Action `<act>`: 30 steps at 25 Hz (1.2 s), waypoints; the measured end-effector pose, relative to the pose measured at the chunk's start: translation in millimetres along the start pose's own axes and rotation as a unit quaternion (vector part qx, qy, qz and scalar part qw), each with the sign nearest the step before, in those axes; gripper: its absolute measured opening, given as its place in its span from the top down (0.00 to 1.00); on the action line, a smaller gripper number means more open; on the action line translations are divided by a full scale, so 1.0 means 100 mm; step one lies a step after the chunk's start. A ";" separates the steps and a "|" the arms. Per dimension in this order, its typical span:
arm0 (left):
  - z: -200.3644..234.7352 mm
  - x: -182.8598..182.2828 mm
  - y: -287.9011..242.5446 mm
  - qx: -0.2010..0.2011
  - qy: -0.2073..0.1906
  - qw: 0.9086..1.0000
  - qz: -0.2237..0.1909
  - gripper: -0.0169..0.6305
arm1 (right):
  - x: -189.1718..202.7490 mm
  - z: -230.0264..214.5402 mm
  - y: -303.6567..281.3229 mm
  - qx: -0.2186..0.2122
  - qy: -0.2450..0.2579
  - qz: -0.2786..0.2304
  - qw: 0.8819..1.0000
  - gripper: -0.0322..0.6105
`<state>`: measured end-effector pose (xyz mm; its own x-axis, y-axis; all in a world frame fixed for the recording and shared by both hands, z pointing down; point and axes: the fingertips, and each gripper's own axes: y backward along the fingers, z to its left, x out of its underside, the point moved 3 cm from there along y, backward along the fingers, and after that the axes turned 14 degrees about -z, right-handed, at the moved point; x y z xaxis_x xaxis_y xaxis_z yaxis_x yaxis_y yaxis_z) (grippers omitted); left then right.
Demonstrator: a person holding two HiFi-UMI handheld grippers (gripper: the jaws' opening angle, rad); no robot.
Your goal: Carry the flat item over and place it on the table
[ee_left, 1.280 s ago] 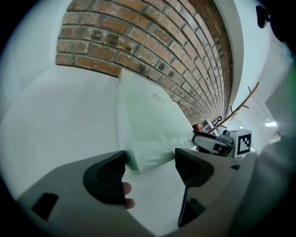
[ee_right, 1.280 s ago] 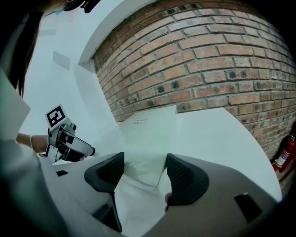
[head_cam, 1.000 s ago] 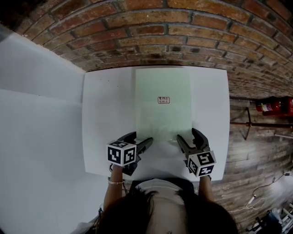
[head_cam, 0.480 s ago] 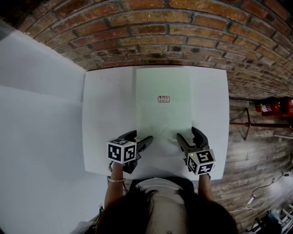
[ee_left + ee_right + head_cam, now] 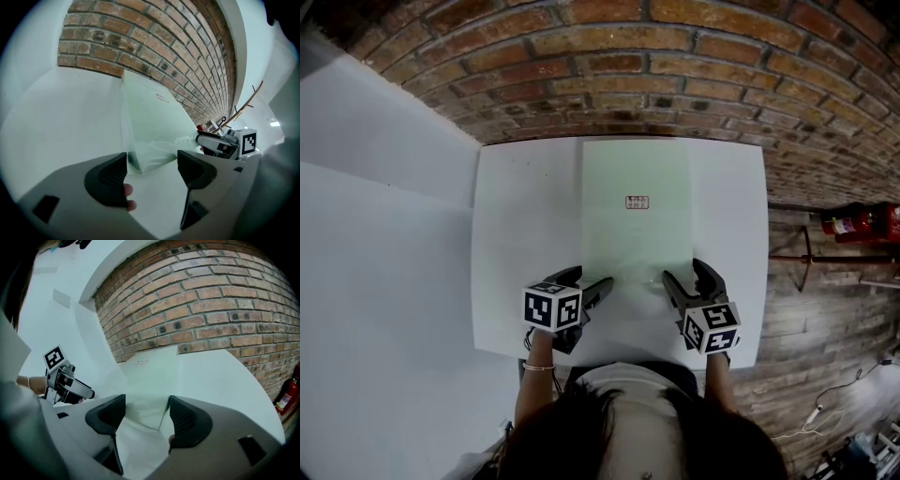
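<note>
A pale green flat item [image 5: 636, 211] lies lengthwise on the white bench [image 5: 525, 244]. Its far edge sits close to the brick wall [image 5: 675, 84], and a small printed label [image 5: 637, 202] faces up near its middle. The person stands at the bench's near side with a pair of tongs in each hand.

The left tongs [image 5: 592, 279] sit just off the item's near left corner and the right tongs [image 5: 682, 274] just off its near right corner. The two gripper views show both pairs with their jaws standing apart and clamped on nothing. In each view the nearest corner of the item shows in the gap just beyond the jaw tips, slightly rumpled and resting on the bench surface. It does not appear pinched by either jaw.

The item looks flat along most of its length and wholly supported by the bench, with no edge overhanging that the head view shows.

Judged from how things lie, the carrying and the setting down look done, since the item is on the bench and neither pair of tongs holds it. What appears left is only to draw both tongs clear of the near corners without dragging the light sheet askew.
</note>
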<state>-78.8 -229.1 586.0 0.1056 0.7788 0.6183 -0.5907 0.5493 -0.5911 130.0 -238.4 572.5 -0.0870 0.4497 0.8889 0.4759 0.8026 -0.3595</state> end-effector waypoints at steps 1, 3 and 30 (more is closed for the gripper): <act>0.00 0.01 0.01 0.000 -0.001 1.000 0.001 0.44 | 0.00 0.00 0.00 0.000 0.000 0.000 1.000 0.46; 0.00 0.03 0.02 -0.001 -0.003 1.000 0.003 0.44 | 0.00 0.00 0.00 0.001 -0.001 0.001 1.000 0.46; -0.09 -0.04 0.30 -0.013 -0.030 0.999 -0.042 0.50 | 0.01 0.09 0.20 0.011 0.007 0.009 1.000 0.46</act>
<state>-90.0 -213.6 561.3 0.1054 0.7109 0.6953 -0.5606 0.6200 -0.5490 131.2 -218.6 563.5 -0.0667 0.4587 0.8861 0.4580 0.8031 -0.3813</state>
